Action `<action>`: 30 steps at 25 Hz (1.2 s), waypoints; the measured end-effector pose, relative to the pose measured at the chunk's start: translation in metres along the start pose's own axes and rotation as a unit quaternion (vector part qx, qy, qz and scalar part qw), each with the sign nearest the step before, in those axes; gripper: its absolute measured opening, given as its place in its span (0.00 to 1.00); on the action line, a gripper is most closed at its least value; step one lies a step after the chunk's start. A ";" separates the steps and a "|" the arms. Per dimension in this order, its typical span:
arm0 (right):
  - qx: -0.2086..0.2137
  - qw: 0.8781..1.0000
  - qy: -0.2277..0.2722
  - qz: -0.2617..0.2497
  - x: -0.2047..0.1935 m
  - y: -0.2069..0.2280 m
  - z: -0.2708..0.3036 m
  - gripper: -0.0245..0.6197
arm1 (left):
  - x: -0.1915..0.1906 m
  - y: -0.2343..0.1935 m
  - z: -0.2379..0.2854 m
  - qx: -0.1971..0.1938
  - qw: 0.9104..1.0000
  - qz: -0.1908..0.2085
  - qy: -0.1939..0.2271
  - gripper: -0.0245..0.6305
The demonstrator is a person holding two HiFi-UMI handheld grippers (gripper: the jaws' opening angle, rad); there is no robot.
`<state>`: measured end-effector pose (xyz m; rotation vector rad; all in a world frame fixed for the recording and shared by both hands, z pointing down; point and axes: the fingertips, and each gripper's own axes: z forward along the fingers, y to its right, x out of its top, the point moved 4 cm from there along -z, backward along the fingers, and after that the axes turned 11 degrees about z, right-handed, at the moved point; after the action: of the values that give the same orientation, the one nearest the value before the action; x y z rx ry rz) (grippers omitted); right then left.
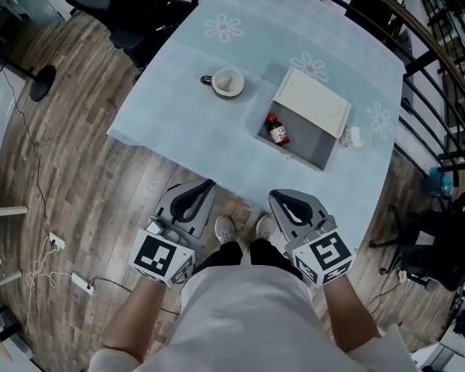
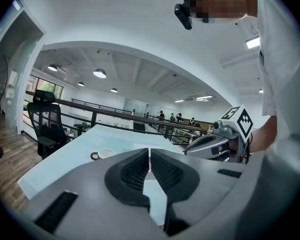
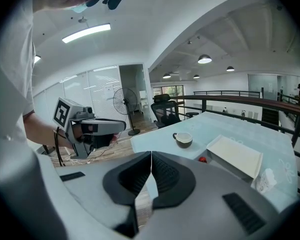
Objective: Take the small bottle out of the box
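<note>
The table (image 1: 186, 107), under its pale blue cloth with daisy prints, stands right in front of you, and you are holding both grippers low, short of its near edge and above the wooden floor. On the right half of the table sits the open grey box (image 1: 310, 152), with its white lid (image 1: 314, 103) propped along the far side. Your left gripper (image 1: 210, 182) has its jaws pressed together with nothing between them, and your right gripper (image 1: 273, 195) is closed and empty in the same way. They sit side by side, well apart from the box. A white cup (image 1: 228, 82) stands to the left of the box, clear of it. The small bottle (image 1: 277, 130), brown with a red cap, is inside the box at its left end.
</note>
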<state>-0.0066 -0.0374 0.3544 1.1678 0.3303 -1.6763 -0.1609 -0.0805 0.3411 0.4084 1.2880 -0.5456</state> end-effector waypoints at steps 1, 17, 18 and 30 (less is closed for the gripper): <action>0.000 1.000 0.000 0.000 0.001 0.002 0.002 0.07 | 0.000 -0.001 0.001 0.001 1.000 -0.001 0.000 0.08; 0.031 0.999 -0.013 -0.008 0.019 0.075 0.023 0.07 | -0.004 0.002 0.058 0.045 0.998 -0.016 -0.027 0.08; 0.032 0.999 -0.016 -0.006 0.020 0.082 0.025 0.07 | -0.004 0.003 0.063 0.048 0.998 -0.018 -0.030 0.08; 0.032 0.998 -0.048 0.004 0.022 0.152 0.060 0.07 | -0.013 -0.002 0.109 0.074 0.995 -0.032 -0.051 0.08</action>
<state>0.0896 -0.1580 0.4124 1.1281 0.2134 -1.7411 -0.0791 -0.1426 0.3800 0.4573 1.1688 -0.7101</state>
